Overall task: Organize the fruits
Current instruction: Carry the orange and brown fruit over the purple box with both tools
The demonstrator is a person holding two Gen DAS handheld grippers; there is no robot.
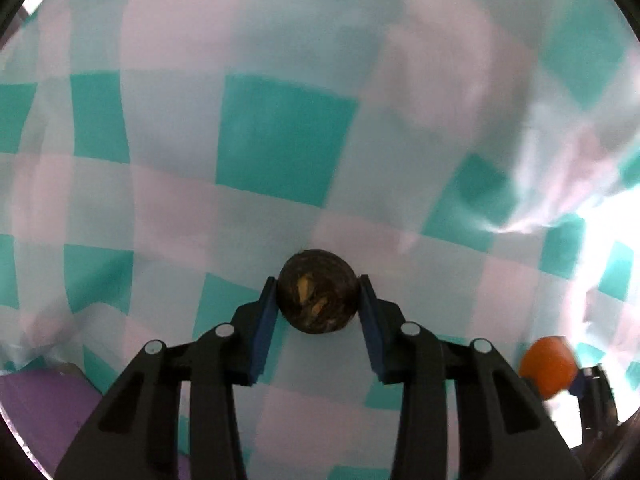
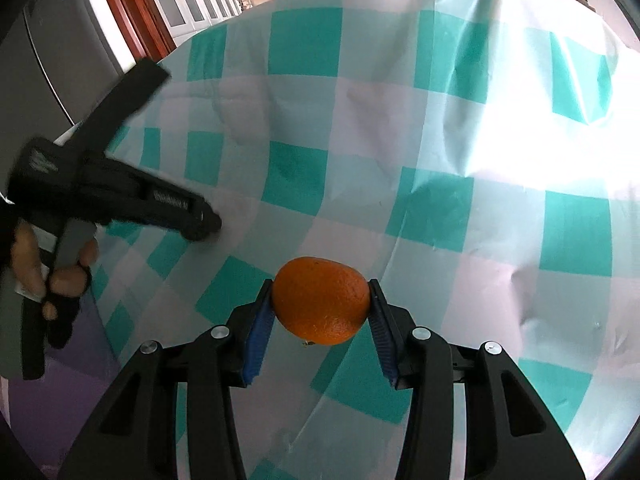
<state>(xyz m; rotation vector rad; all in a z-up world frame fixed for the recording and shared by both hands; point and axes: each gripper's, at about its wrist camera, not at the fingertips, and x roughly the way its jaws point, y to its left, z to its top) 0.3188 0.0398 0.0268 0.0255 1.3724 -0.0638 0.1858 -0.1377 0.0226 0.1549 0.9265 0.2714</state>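
My left gripper (image 1: 318,294) is shut on a dark brown round fruit (image 1: 318,292) with yellowish marks, held above the teal-and-white checked tablecloth (image 1: 280,140). My right gripper (image 2: 320,304) is shut on an orange (image 2: 320,300), also held above the cloth (image 2: 400,120). The orange also shows at the lower right of the left wrist view (image 1: 546,364). The left gripper and the hand holding it show at the left of the right wrist view (image 2: 120,196).
A purple surface lies at the lower left in the left wrist view (image 1: 36,408) and the right wrist view (image 2: 48,392). Beyond the table's far edge stand a grey fridge (image 2: 60,60) and wooden-framed cabinets (image 2: 180,0). Bright glare covers the cloth's right side (image 2: 540,140).
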